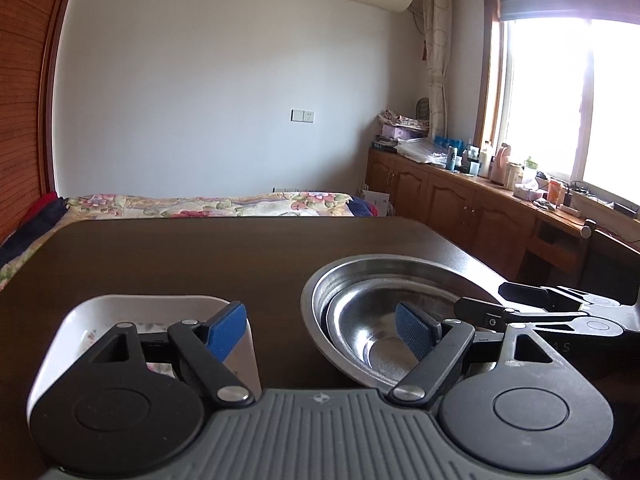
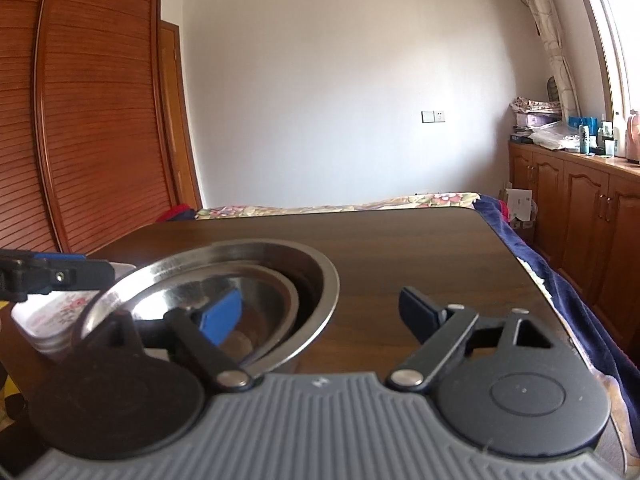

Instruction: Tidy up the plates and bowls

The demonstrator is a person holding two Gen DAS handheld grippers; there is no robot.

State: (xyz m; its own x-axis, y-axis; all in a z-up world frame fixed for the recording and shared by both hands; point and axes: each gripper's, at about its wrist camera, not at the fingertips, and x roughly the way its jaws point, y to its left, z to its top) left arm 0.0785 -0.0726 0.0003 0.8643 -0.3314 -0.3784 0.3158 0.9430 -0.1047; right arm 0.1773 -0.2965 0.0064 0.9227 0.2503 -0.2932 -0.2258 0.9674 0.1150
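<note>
Two steel bowls sit nested on the dark table (image 1: 200, 256): a small bowl (image 1: 368, 316) tilted inside a large bowl (image 1: 360, 265). A white square dish (image 1: 132, 312) with a floral print stands to their left. My left gripper (image 1: 320, 332) is open, its left pad over the dish's right wall and its right pad over the bowls. My right gripper (image 2: 320, 316) is open too, astride the large bowl (image 2: 280, 247): left pad above the small bowl (image 2: 264, 296), right finger outside over the table (image 2: 420, 248). The dish (image 2: 48, 314) shows at the left edge.
My right gripper (image 1: 482, 298) reaches in from the right in the left wrist view. A finger of my left gripper (image 2: 80, 274) enters from the left in the right wrist view. A floral bed (image 1: 208, 205) lies beyond the table; wooden cabinets (image 1: 448, 200) run along the right.
</note>
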